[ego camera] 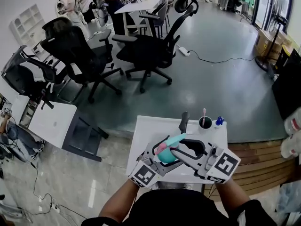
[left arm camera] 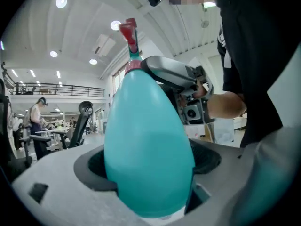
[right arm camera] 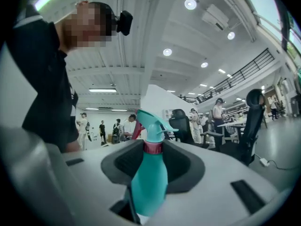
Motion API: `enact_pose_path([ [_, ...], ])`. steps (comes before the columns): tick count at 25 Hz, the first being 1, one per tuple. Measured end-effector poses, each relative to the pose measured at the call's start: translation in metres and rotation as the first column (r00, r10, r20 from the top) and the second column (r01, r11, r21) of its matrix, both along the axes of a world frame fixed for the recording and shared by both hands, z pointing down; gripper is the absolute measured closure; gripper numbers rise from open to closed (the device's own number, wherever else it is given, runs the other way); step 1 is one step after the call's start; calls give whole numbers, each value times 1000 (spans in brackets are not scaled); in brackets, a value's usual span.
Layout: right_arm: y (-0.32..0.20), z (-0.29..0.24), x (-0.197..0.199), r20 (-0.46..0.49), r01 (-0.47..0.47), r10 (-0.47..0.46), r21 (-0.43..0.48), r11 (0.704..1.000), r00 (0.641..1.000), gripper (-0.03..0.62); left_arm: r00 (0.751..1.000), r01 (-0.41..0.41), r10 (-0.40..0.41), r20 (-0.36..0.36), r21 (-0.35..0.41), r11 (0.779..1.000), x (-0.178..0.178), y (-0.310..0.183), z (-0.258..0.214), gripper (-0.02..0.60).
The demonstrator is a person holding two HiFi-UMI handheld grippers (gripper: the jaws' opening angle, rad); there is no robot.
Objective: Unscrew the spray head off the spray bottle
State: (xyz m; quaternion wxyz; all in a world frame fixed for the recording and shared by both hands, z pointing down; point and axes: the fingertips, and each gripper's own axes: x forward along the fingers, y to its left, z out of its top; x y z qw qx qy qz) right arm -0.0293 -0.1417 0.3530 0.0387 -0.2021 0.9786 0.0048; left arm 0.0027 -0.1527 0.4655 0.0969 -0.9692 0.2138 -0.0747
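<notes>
Grey office floor with black swivel chairs [ego camera: 150,51] fills the background. Close to the person stands a small white table [ego camera: 150,126]. Both bare forearms reach in from the bottom of the head view and meet over the table's near edge, just in front of the person's body. Each gripper is held roughly level and they point toward each other.

The left gripper [ego camera: 160,157] is clamped on the fat lower body of the teal spray bottle [ego camera: 167,155], which fills the space between its jaws. The bottle is held in the air, tilted, with its nozzle end uppermost.

The right gripper [ego camera: 181,149] is closed to a middling width around the pink collar [right arm camera: 153,147] under the teal spray head [ego camera: 175,139]. The right hand [left arm camera: 225,105] grips the handle behind it.
</notes>
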Motion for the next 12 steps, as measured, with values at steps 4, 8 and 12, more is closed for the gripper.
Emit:
enact_pose_path([
  [4,21,-4,1,-19,181,-182,-23,983,983,461,980,-183,182,-77,-7,983,11,25,-18,129],
  [8,38,-3,5,-25,355,-356,-21,935,934,461,938,-340,338,-73,-22,940,17,49,-19,129],
  [12,34,1,7,-36,383,-382,8,924,923,450,939,-336,331,-90,-58,940,18,46,-15,129],
])
